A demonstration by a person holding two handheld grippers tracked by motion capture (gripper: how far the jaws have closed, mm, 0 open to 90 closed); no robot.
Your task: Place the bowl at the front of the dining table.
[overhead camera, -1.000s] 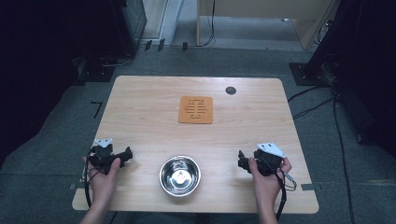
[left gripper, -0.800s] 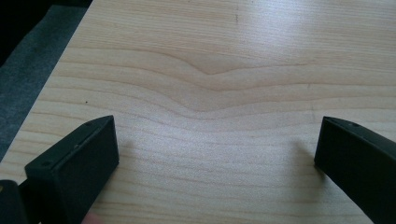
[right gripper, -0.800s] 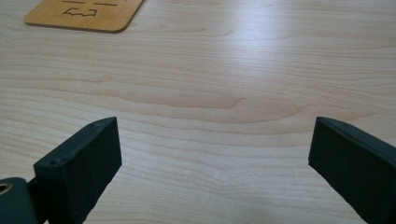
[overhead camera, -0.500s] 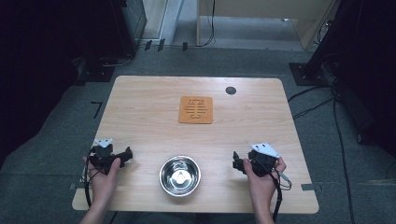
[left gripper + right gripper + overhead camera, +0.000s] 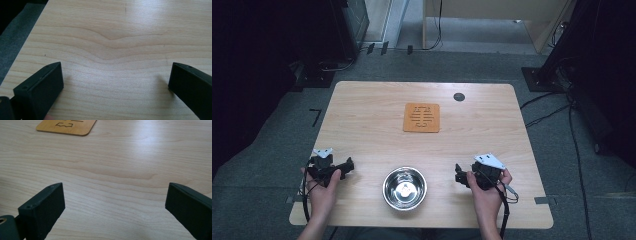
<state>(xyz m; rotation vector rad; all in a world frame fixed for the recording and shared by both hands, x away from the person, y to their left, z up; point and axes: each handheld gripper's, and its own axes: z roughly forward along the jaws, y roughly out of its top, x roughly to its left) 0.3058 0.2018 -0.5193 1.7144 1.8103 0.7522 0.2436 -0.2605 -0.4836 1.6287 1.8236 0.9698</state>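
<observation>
Resting on the table (image 5: pixel 362 125) near its front edge, both tools are idle: the left gripper (image 5: pixel 346 166) sits toward the front left corner and the right gripper (image 5: pixel 458 175) toward the front right, each held by a hand coming in over the front edge. Between them, close to the middle of the front edge, stands the steel bowl (image 5: pixel 404 188), upright and empty, apart from both tools. In the left gripper view the jaws stand wide apart over bare wood, grasping nothing; the right gripper view shows the same, jaws spread and released, with the corner of the wooden trivet (image 5: pixel 66 127) ahead of them. That trivet lies at the centre of the table, well apart from the bowl, with a small dark grommet (image 5: pixel 458 96) toward the back right. Compared with a second ago, the right gripper has edged inward toward the bowl, while the left has held its place. Judged from this, the right hand is opening an approach on the bowl's rim; no contact is made and the bowl is not yet lifted.
</observation>
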